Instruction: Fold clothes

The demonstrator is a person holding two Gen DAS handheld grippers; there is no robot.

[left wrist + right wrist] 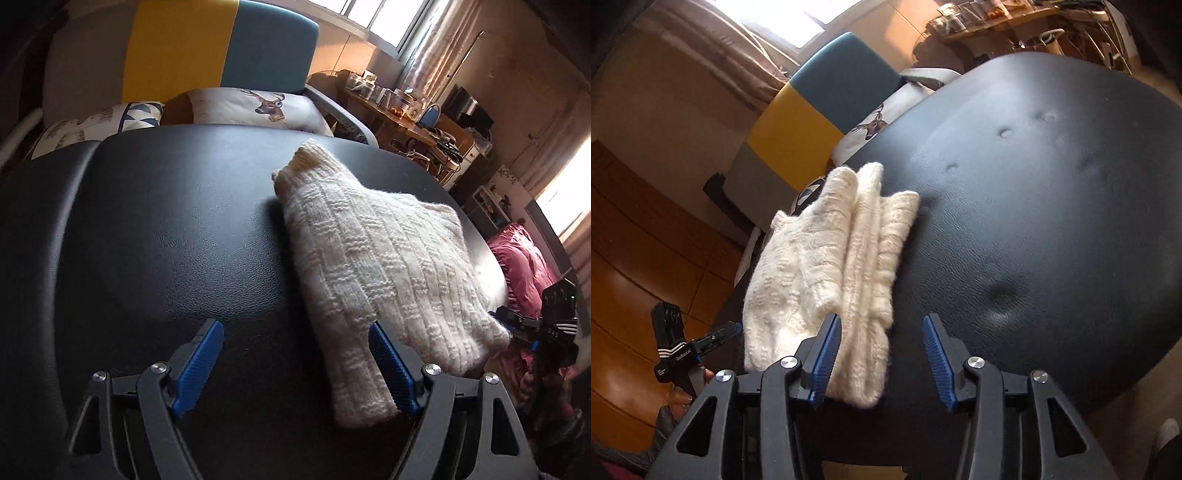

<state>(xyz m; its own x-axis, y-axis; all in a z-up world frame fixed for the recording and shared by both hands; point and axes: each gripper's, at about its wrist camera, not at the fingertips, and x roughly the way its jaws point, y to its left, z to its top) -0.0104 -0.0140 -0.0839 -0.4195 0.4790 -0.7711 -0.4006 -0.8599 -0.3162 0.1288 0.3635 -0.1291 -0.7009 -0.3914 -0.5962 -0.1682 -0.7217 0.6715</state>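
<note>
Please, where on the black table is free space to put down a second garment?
Left of the folded white sweater the black table lies bare, up to the cushions. In the right wrist view its whole right part is free. The sweater's edge is crowded.

"DAS" on the right hand-held gripper (532, 334); "GenRobot.AI" on the left hand-held gripper (737, 328)
</note>
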